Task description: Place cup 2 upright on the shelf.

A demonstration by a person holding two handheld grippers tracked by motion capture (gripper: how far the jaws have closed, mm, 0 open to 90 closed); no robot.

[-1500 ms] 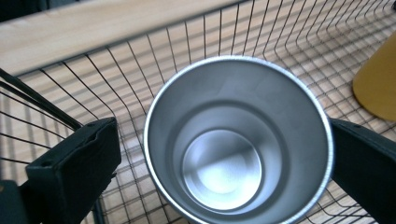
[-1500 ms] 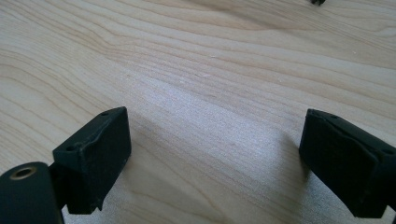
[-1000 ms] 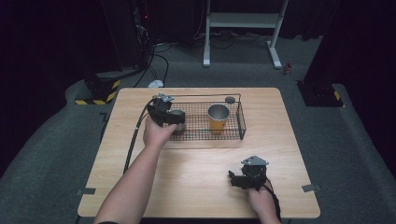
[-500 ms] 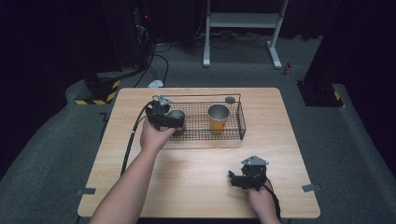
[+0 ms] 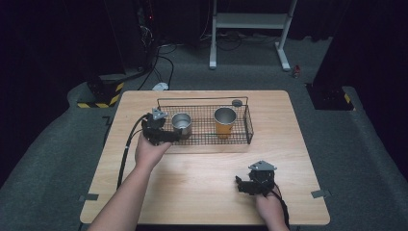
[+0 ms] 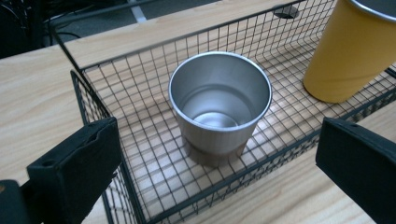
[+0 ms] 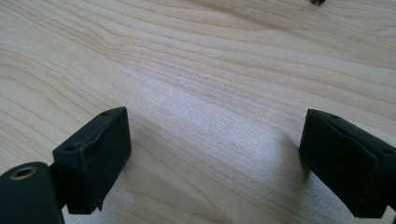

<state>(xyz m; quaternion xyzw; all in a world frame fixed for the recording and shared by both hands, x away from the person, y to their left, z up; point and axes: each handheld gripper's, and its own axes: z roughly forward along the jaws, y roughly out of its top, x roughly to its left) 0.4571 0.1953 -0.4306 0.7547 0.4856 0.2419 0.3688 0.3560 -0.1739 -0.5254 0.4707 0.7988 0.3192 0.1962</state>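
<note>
Desk: a light wooden rectangular desk point(image 5: 202, 178) on grey carpet, with dark surroundings beyond it.
Basket: a black wire-mesh rectangular basket point(image 5: 243, 140) with a raised rail along its far side, standing on the far half of the desk; in the left tool's view its near left corner point(image 6: 77, 79) lies just ahead of the jaws.
Steel cup: a silver, tapered stainless-steel cup point(image 5: 181, 123) standing upright in the left part of the basket; its open mouth and empty interior point(image 6: 219, 105) face the camera between the two jaws.
Orange cup: an orange metal cup with a silver rim point(image 5: 224, 121), upright in the right part of the basket, well apart from the steel cup; its wall point(image 6: 348, 56) fills the upper right corner of the left tool's view.
Left tool: the left tool point(image 5: 168, 135) is held at the basket's near left corner, just beside the steel cup; jaws wide apart, touching nothing point(image 6: 219, 175).
Right tool: the right tool point(image 5: 240, 185) is low over the bare near right part of the desk; jaws wide apart over plain wood grain point(image 7: 215, 158).
Grommet: a small dark round grommet point(image 5: 236, 102) in the desk, behind the basket.
</note>
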